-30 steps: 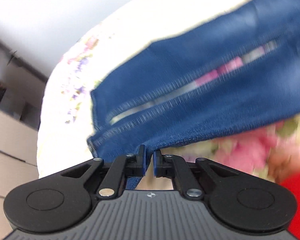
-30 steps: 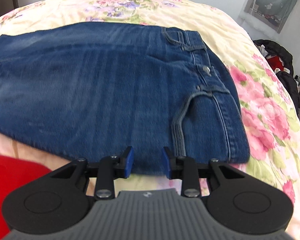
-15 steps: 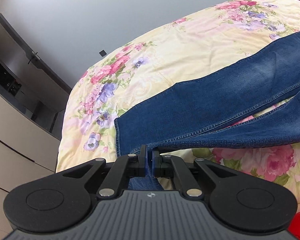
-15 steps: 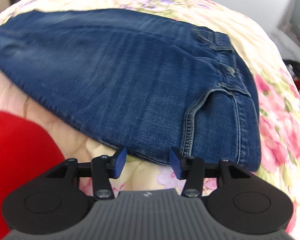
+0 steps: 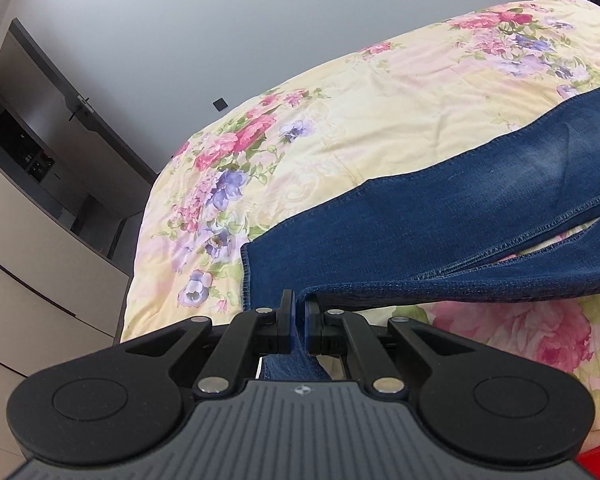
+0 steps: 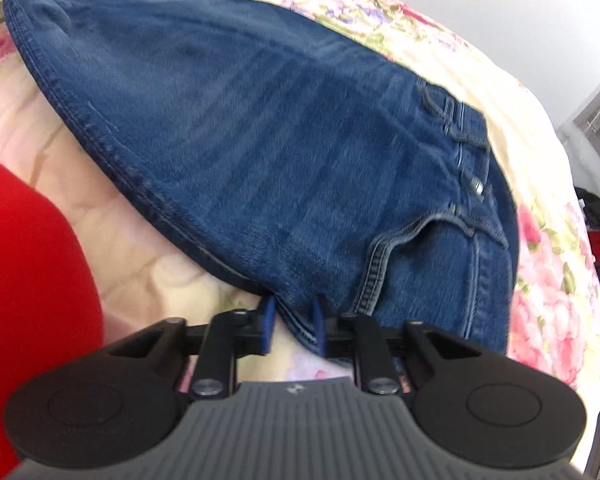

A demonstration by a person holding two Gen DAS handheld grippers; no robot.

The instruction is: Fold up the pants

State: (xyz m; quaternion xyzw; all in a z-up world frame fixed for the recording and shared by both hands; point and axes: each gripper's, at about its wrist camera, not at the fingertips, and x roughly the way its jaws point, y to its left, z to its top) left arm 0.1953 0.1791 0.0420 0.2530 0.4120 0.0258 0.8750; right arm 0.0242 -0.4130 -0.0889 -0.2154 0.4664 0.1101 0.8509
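Two claws are now on the jeans (image 6: 284,152) spread over the flowered bedspread (image 5: 400,120): your left claw (image 5: 299,320) stays pinched tight on a lifted leg hem, while your right claw (image 6: 291,326), half open, has moved in to straddle the seat edge, ready to grip.

Jeans (image 6: 284,168): matt blue denim, stitched seams. Bedspread (image 5: 380,120): soft floral cloth. Left gripper (image 5: 299,320): matt black plastic.

One pair of blue jeans (image 5: 440,216) with two legs, one floral bedspread (image 5: 340,120), two claws: left claw (image 5: 299,322), right claw (image 6: 291,326).
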